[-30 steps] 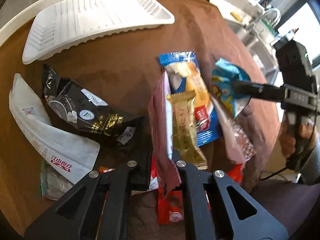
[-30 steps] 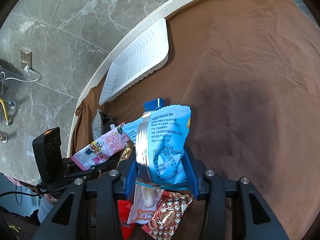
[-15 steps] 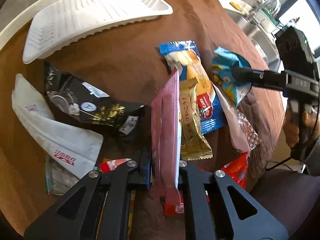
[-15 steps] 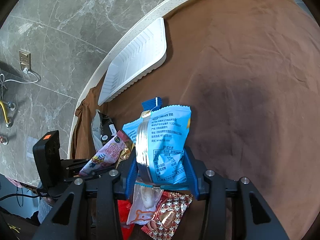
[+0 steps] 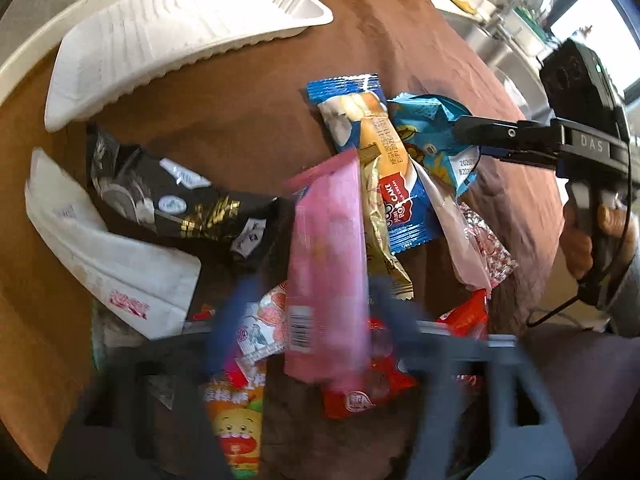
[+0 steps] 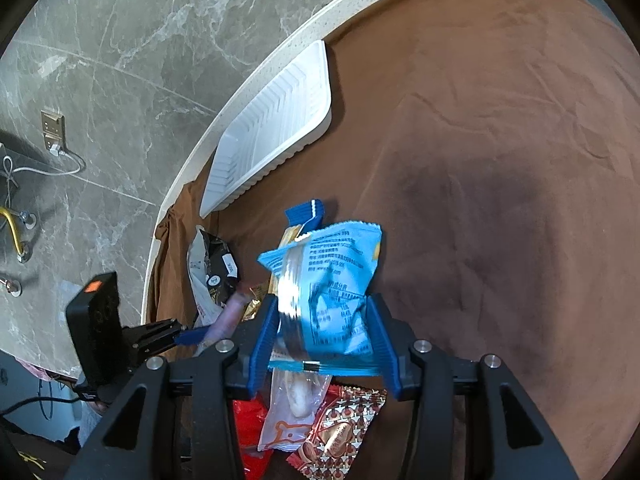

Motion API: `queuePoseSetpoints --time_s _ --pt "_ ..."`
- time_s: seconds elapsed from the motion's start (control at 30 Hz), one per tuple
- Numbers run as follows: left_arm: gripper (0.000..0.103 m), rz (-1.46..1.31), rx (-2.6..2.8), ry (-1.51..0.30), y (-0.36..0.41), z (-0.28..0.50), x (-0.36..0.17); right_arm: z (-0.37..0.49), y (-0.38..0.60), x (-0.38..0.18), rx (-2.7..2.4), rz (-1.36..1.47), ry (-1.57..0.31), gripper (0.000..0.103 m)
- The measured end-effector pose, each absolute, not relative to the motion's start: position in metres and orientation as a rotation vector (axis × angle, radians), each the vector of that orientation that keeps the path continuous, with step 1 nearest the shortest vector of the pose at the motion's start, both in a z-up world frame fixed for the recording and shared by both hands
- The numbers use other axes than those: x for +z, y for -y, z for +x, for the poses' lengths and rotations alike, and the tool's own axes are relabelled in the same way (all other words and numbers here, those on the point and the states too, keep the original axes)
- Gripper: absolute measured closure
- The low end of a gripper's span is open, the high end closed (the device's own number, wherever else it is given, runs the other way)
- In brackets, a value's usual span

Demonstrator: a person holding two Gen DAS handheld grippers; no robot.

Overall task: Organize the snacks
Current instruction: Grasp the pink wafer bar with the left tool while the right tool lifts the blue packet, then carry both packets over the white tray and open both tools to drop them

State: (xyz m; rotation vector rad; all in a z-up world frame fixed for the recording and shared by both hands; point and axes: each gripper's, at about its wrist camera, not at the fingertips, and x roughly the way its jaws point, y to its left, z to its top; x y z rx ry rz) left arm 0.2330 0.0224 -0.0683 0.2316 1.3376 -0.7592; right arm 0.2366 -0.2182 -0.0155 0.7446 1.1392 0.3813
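White tray [image 5: 168, 36] at the cloth's far edge has nothing in it and the snacks lie heaped near me, so I judge the sorting barely begun. My left gripper [image 5: 316, 344] has just been opening; its blurred fingers now stand wide, off the pink packet [image 5: 328, 256], which lies between them on the pile, long axis running away from me toward the tray. My right gripper [image 6: 324, 336] pinches the light blue packet [image 6: 332, 276], jaws just easing apart slightly, packet upright, top edge toward the tray.
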Motion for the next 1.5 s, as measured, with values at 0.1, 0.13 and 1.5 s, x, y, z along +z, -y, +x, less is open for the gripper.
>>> queuePoseSetpoints --time_s 0.1,0.13,1.5 --pt "0.023 0.187 -0.746 -1.284 -0.029 0.234 -0.061 0.236 0.22 -0.016 0.379 0.754 -1.134 0.053" --pt "0.023 0.178 -0.751 -1.279 -0.029 0.235 -0.059 0.236 0.22 -0.016 0.379 0.755 -1.133 0.053" --pt "0.077 -0.054 -0.844 -1.349 -0.063 0.248 -0.065 0.236 0.239 -0.017 0.425 0.897 -1.109 0.06"
